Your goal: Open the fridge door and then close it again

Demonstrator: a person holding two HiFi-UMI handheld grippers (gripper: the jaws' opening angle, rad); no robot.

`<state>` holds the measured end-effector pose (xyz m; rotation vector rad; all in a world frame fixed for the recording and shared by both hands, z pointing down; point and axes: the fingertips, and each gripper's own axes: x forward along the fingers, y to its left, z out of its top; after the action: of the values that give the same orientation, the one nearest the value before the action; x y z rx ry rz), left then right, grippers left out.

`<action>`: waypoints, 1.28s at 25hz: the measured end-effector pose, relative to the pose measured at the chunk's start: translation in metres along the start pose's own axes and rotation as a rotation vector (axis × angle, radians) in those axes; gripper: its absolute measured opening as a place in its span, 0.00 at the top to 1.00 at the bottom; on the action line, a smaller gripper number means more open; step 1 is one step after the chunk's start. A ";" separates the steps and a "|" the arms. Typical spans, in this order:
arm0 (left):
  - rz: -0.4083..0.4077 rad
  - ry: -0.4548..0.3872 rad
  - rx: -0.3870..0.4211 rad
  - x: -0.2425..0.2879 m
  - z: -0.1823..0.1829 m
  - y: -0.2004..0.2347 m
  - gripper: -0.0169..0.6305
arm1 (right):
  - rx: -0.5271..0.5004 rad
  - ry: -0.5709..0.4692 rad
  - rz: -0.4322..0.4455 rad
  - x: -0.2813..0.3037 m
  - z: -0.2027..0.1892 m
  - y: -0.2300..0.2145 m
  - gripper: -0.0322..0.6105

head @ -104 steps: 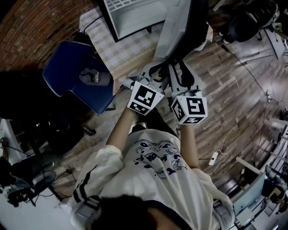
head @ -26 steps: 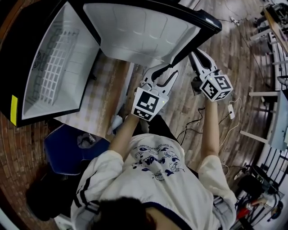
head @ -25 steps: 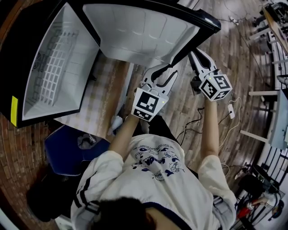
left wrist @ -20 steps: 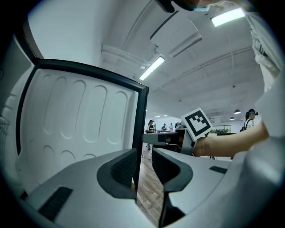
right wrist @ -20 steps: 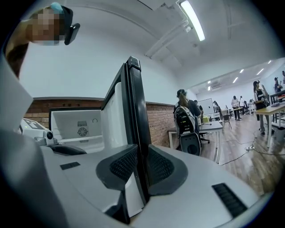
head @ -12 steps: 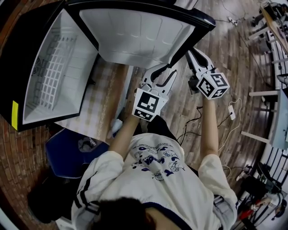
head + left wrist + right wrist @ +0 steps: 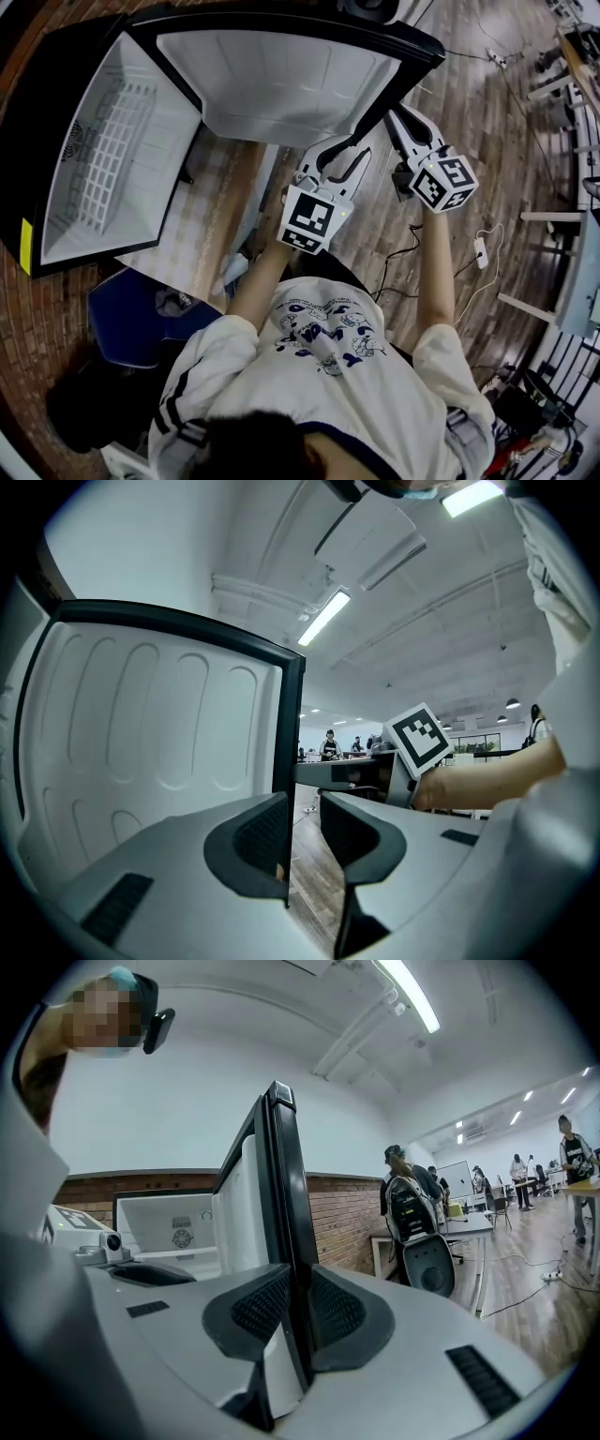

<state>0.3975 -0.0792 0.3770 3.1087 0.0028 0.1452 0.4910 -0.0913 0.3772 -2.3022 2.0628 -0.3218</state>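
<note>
The black fridge (image 7: 103,159) stands open, its white inside and wire shelf showing at the left. Its door (image 7: 281,80) is swung wide, white liner facing me. In the right gripper view my right gripper (image 7: 298,1312) is shut on the door's black outer edge (image 7: 281,1176), which runs down between the pads. In the head view it (image 7: 392,114) sits at the door's free corner. My left gripper (image 7: 354,148) is shut, tips at the door's lower rim. In the left gripper view the door edge (image 7: 289,724) stands just ahead of the left gripper (image 7: 305,827); whether they touch is unclear.
A blue chair (image 7: 141,314) stands at the lower left beside a checked mat (image 7: 187,234) under the fridge. Cables and a white power strip (image 7: 481,248) lie on the wood floor to the right. Desks (image 7: 577,272) line the right edge. People stand far off in the room.
Four seconds ago the door showed edge-on; now it stands wide open. Over the last second both grippers and the door's edge have drifted slightly left in the head view.
</note>
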 end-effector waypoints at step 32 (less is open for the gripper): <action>0.150 0.019 -0.040 -0.010 -0.022 -0.022 0.79 | -0.133 0.059 0.166 -0.034 -0.016 0.048 0.83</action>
<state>0.3859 -0.0566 0.3972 3.0656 -0.2303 0.1752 0.4381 -0.0613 0.3803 -2.1955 2.3532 -0.2563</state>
